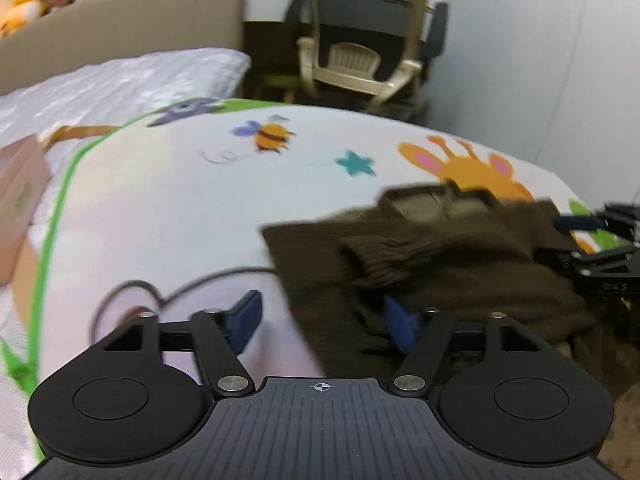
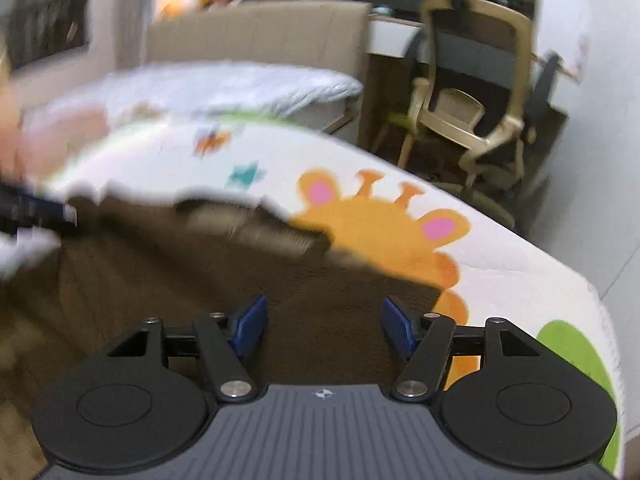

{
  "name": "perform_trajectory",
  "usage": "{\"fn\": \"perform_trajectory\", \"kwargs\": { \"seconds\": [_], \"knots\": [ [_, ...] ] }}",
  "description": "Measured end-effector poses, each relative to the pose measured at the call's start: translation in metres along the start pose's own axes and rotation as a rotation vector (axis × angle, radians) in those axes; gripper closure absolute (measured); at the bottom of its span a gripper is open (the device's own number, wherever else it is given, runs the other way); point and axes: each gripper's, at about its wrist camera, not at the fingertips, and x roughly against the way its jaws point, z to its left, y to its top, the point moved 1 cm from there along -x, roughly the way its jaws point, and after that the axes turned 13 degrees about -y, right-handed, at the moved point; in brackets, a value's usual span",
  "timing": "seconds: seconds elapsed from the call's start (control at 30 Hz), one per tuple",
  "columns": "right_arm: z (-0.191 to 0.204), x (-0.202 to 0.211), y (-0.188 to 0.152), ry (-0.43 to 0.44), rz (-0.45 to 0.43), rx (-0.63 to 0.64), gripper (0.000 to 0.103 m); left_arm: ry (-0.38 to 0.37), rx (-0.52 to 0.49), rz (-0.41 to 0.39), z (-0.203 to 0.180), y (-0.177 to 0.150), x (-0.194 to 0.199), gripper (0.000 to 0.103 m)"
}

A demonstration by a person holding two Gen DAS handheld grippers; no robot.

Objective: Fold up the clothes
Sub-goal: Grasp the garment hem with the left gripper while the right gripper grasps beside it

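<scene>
A dark brown knit sweater [image 1: 440, 264] lies partly folded on a bed covered by a white cartoon-print blanket [image 1: 192, 208], with its collar at the far side. My left gripper [image 1: 323, 323] hovers open over the sweater's left edge. Its right pad is above the knit and its left pad above the blanket. In the right wrist view the sweater [image 2: 240, 272] fills the lower middle. My right gripper [image 2: 324, 326] is open above it, with nothing pinched. Each gripper shows in the other's view: the right one [image 1: 600, 256] at the sweater's right side, the left one [image 2: 32, 212] blurred at the left.
A beige office chair [image 1: 360, 48] stands past the bed's far corner beside a desk. A padded headboard [image 1: 120, 20] with plush toys [image 1: 24, 0] runs along the back left, and a white quilted cover [image 1: 120, 84] lies below it. A pink box [image 1: 20, 200] sits at the left.
</scene>
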Motion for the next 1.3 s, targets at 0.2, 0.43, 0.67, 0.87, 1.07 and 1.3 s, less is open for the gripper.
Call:
{"fn": "perform_trajectory", "kwargs": {
  "seconds": [0.2, 0.43, 0.67, 0.87, 1.07, 1.3],
  "knots": [
    [-0.055, -0.036, 0.013, -0.027, 0.132, -0.309, 0.038, -0.167, 0.334, -0.003, 0.044, 0.029, -0.011, 0.015],
    [-0.022, -0.059, 0.005, 0.035, 0.132, -0.236, 0.071, -0.077, 0.320, -0.009, 0.036, 0.033, -0.049, 0.026],
    [-0.048, 0.033, 0.014, 0.119, -0.009, -0.217, 0.089, -0.123, 0.201, -0.050, 0.015, 0.035, -0.018, 0.090],
    [-0.047, 0.143, -0.032, 0.137, -0.075, -0.087, 0.089, -0.262, 0.070, -0.124, -0.020, 0.002, 0.077, 0.092],
    [-0.031, 0.169, -0.106, 0.131, 0.022, -0.036, 0.087, -0.280, 0.027, -0.007, -0.036, -0.068, 0.108, 0.090],
    [-0.043, 0.192, -0.145, 0.134, 0.074, -0.047, 0.047, -0.365, 0.057, 0.053, -0.033, -0.104, 0.134, 0.050]
  ]
}}
